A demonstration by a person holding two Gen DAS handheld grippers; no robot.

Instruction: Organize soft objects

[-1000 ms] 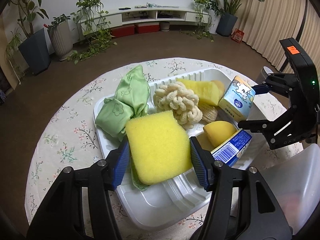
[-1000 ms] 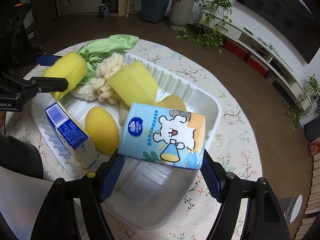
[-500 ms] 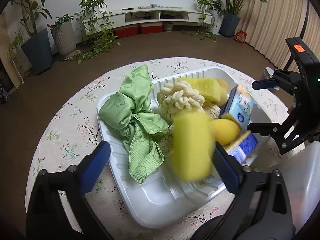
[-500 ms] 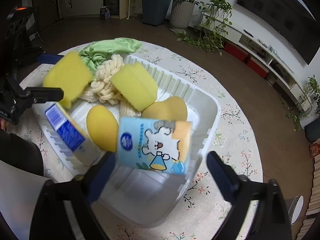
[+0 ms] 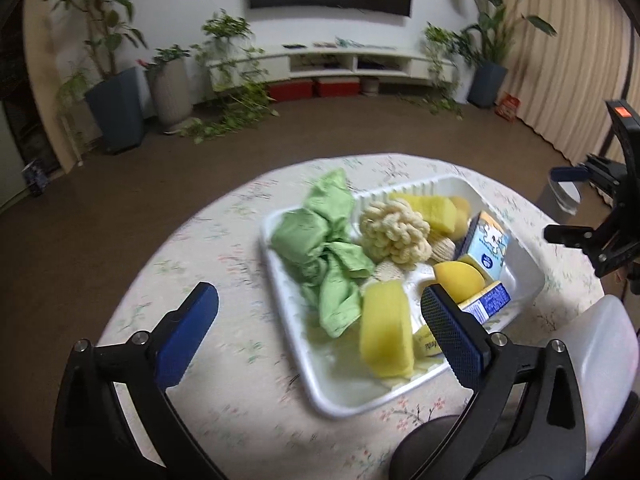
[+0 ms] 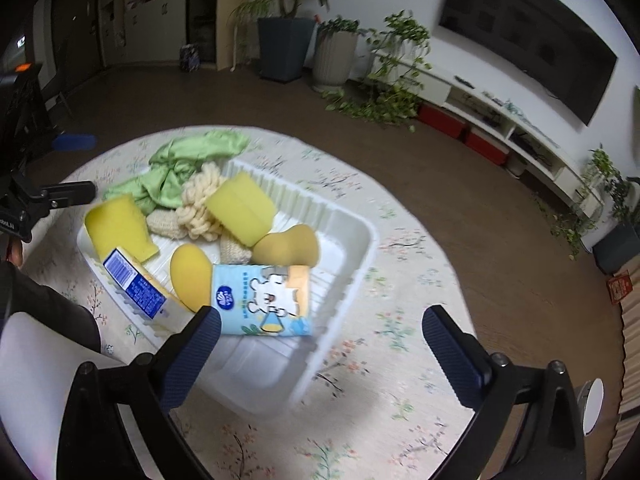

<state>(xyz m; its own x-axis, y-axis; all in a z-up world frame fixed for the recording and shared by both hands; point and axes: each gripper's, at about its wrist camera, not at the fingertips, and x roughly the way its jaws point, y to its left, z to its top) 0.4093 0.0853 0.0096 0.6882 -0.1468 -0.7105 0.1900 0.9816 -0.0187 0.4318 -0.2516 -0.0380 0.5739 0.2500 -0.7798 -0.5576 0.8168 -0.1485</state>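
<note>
Left wrist view: yellow sponge point(image 5: 385, 330) on edge, lengthwise in tray point(image 5: 292, 316).

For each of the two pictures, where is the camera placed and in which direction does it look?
Left wrist view: sits on the left tongs, looks down over the white tray towards the TV wall; its open fingers show, the right tongs beyond.
Right wrist view: sits on the right tongs, looks down across the tray; its open fingers show, the left tongs at the left edge.
Both views share the tray, green cloth and tissue pack.
</note>
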